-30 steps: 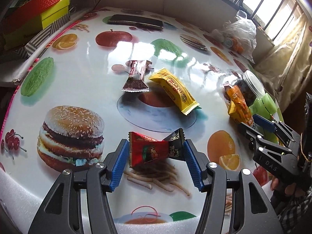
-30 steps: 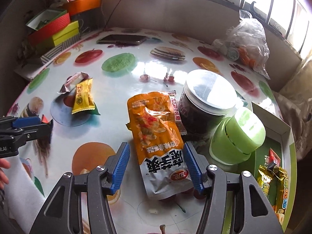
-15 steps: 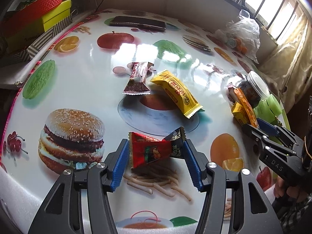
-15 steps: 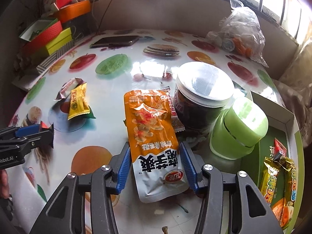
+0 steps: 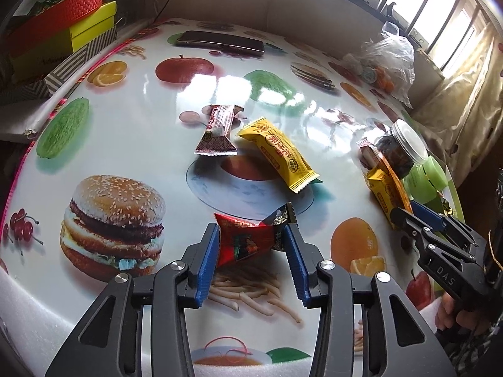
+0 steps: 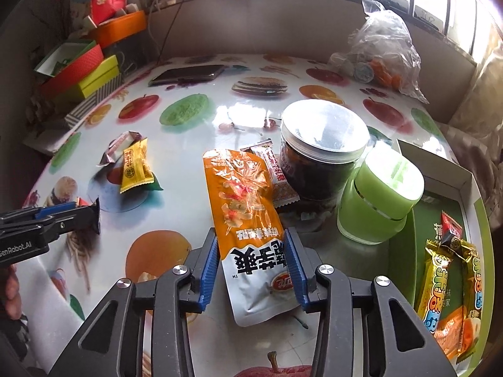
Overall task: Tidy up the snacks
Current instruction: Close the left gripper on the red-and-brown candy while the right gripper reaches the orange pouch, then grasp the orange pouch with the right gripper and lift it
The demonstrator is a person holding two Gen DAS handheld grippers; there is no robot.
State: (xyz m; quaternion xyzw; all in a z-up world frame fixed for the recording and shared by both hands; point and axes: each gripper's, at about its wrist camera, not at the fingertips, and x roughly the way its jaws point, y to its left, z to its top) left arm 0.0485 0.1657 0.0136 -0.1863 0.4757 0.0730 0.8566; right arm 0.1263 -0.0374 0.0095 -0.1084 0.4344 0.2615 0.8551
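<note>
Left gripper (image 5: 251,235): pinched narrow on the red snack packet (image 5: 245,242), raised just over the surface (image 5: 132,125). Right gripper (image 6: 251,251): closed on the orange pouch (image 6: 242,201) at its waist, pads touching both edges. Best kept squeezed evenly, lifted straight before swinging toward the green tray (image 6: 481,251) at right. Worth clearing the green container (image 6: 380,198) and the jar (image 6: 320,157) beside it. Two more packets well apart on the surface: yellow bar (image 5: 279,154), striped bar (image 5: 217,128).
</note>
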